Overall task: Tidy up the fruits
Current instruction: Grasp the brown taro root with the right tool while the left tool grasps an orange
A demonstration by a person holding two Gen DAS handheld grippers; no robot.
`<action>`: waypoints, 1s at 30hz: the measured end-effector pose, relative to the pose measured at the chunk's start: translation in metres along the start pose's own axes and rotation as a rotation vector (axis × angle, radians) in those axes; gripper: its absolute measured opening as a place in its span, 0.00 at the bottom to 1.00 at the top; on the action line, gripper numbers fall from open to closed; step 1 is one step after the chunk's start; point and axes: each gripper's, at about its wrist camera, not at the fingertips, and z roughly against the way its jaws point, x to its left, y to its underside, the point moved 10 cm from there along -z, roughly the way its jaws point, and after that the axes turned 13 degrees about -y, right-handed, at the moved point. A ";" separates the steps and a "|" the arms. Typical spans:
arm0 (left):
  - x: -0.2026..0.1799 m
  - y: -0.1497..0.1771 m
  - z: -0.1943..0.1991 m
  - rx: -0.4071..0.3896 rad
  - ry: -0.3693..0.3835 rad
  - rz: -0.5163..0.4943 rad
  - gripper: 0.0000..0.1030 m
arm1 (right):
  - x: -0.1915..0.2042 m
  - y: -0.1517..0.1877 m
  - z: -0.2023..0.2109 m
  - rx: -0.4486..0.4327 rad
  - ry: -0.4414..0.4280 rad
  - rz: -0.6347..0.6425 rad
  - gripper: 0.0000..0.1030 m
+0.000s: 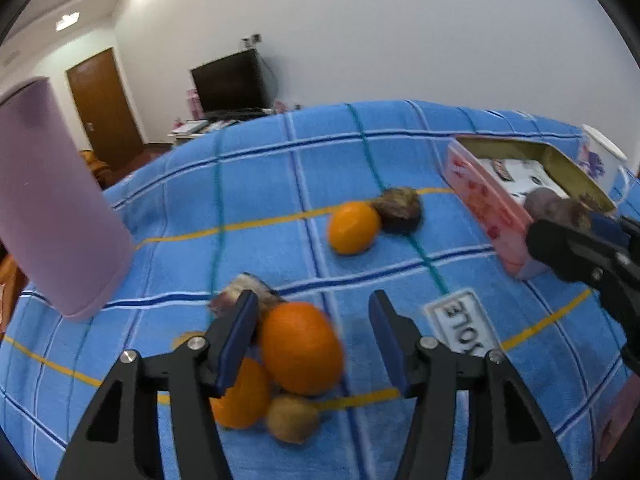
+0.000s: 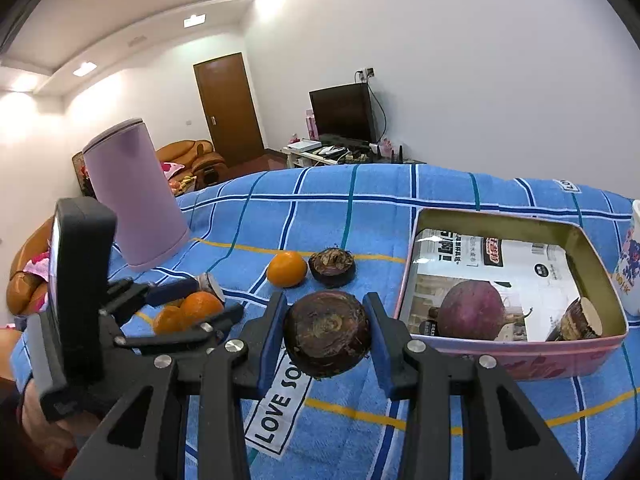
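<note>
My left gripper [image 1: 314, 312] stands open around a big orange [image 1: 302, 348] on top of a small pile. Its left pad touches the orange; a gap shows at the right pad. Beneath lie a second orange [image 1: 240, 396], a small brown fruit [image 1: 292, 418] and a dark cut piece [image 1: 244, 292]. My right gripper [image 2: 325, 320] is shut on a dark brown round fruit [image 2: 326, 334], lifted off the cloth just left of a pink tin [image 2: 508, 360]. The tin holds a purple root [image 2: 470, 310] and a cut brown piece [image 2: 580, 320]. A lone orange [image 2: 287, 269] and a dark fruit [image 2: 333, 266] sit farther back.
A blue checked cloth [image 2: 360, 420] with a "LOVE" label covers the surface. A tall lilac canister [image 2: 136, 196] stands at the back left. A white mug [image 2: 632, 264] stands to the right of the tin. The left gripper [image 2: 200, 302] shows over the orange pile.
</note>
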 end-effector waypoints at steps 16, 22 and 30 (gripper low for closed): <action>0.003 0.007 -0.018 0.079 0.013 -0.004 0.44 | -0.005 0.000 0.002 0.001 -0.031 -0.049 0.40; 0.005 0.007 -0.014 0.073 0.048 0.039 0.40 | -0.008 -0.003 0.005 -0.013 -0.028 -0.049 0.40; 0.024 -0.011 0.014 -0.066 0.108 0.202 0.40 | -0.008 -0.016 0.019 -0.082 0.005 0.012 0.40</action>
